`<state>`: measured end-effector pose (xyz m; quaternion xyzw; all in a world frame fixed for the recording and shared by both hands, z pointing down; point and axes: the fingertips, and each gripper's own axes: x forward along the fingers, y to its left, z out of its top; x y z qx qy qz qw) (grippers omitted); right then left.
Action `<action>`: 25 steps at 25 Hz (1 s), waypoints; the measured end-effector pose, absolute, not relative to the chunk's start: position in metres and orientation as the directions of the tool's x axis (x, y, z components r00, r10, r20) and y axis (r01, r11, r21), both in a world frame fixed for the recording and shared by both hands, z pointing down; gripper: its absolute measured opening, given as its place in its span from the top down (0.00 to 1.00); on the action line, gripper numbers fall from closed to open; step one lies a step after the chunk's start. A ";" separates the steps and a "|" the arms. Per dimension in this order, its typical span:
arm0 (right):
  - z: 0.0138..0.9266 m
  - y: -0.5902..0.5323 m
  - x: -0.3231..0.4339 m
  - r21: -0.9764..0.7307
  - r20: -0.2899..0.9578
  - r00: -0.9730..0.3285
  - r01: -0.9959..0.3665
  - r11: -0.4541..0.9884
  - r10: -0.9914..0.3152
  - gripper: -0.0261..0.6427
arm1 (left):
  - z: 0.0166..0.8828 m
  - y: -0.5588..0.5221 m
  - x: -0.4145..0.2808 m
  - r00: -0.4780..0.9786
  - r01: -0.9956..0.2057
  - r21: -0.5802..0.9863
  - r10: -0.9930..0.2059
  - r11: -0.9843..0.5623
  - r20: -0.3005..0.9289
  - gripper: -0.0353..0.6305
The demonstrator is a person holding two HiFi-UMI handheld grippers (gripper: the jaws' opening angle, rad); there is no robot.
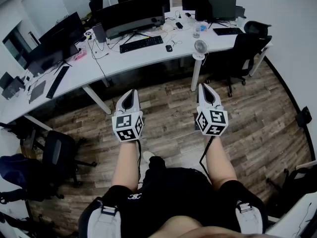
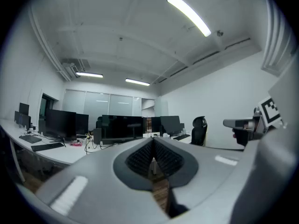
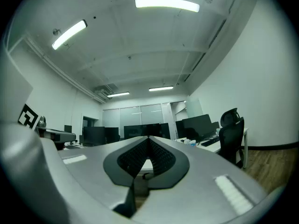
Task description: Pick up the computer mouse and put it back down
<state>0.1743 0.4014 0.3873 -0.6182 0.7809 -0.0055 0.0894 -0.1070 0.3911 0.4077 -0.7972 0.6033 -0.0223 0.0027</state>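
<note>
The computer mouse [image 1: 169, 48] lies on the counter [image 1: 148, 57] just right of the black keyboard [image 1: 141, 43]. Left gripper [image 1: 130, 93] and right gripper [image 1: 203, 87], well short of that keyboard, have fingers closed, empty: approach first, then spread them.

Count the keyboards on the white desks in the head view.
3: middle keyboard before the wide monitor, right keyboard at the far end, left keyboard on the desk. Others may hide behind monitors.

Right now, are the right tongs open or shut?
Shut and empty: in the right gripper view the grey right tongs close tip to tip, with nothing between them.
</note>
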 end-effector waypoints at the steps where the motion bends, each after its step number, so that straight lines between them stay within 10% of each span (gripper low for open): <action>1: 0.388 0.401 0.174 -0.123 -0.134 -0.220 -0.964 0.236 -0.966 0.96 | 0.407 0.392 -0.107 0.272 -0.962 -0.025 -0.962 -0.273 0.032 0.87; 25: 0.372 0.265 0.131 -0.095 -0.126 -0.203 -0.972 0.216 -0.971 0.95 | 0.397 0.242 -0.127 0.334 -0.942 -0.002 -0.942 -0.335 0.032 0.87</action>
